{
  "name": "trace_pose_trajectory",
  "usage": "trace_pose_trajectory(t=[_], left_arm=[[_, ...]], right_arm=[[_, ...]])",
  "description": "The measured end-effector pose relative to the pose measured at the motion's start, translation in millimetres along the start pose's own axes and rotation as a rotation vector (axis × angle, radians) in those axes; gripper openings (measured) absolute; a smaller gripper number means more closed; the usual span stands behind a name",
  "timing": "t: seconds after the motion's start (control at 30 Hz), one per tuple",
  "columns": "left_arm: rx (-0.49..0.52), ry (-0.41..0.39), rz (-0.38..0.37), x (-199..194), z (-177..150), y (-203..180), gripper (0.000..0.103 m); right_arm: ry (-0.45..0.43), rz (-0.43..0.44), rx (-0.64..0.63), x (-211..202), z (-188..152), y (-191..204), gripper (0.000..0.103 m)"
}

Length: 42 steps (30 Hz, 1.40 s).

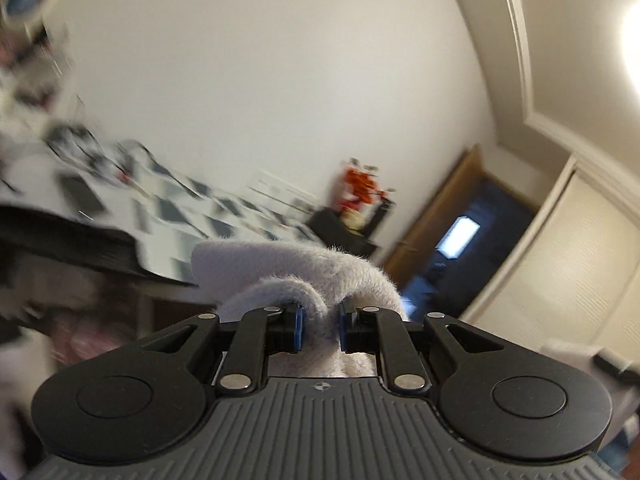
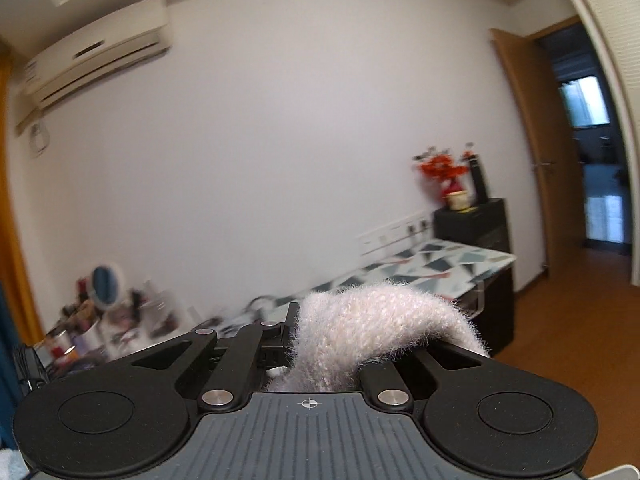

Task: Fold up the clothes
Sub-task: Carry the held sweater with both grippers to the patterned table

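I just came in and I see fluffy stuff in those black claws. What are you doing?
A person is folding clothes with two hand-held grippers. The left gripper is pinching a fuzzy white garment, and the right gripper has the same kind of fuzzy cloth bunched over its fingers. Both are lifted up, facing the wall, with a patterned table beyond. Nothing looks folded yet.

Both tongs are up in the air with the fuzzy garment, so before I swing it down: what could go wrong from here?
Left tongs pinch only a thin fold of the fuzzy white garment; it may slip out mid-swing.

The garment drapes over the right tongs, hiding their grip.

The cluttered cosmetics and round mirror on the patterned table could be swept over.
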<state>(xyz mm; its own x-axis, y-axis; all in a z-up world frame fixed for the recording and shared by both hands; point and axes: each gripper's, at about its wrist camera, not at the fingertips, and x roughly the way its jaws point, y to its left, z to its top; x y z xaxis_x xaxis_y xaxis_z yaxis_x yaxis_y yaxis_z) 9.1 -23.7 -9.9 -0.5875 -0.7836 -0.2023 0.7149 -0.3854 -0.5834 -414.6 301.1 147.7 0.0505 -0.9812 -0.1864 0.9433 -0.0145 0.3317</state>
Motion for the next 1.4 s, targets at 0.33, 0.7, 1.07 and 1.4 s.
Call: trace_pose_trajectory(t=[0.33, 0.7, 1.07, 1.4], left_arm=[[-0.103, 0.034, -0.153, 167, 39, 11, 0.016], [-0.097, -0.094, -0.127, 311, 155, 62, 0.016], [-0.064, -0.257, 0.113, 317, 180, 84, 0.017], [-0.159, -0.302, 0.376, 457, 183, 68, 0.017]], right_arm=[[-0.009, -0.101, -0.015, 161, 62, -57, 0.004], [-0.013, 0.001, -0.088, 452, 177, -29, 0.004], [-0.070, 0.242, -0.089, 624, 233, -39, 0.004], [0.114, 0.289, -0.062, 825, 223, -148, 0.004]])
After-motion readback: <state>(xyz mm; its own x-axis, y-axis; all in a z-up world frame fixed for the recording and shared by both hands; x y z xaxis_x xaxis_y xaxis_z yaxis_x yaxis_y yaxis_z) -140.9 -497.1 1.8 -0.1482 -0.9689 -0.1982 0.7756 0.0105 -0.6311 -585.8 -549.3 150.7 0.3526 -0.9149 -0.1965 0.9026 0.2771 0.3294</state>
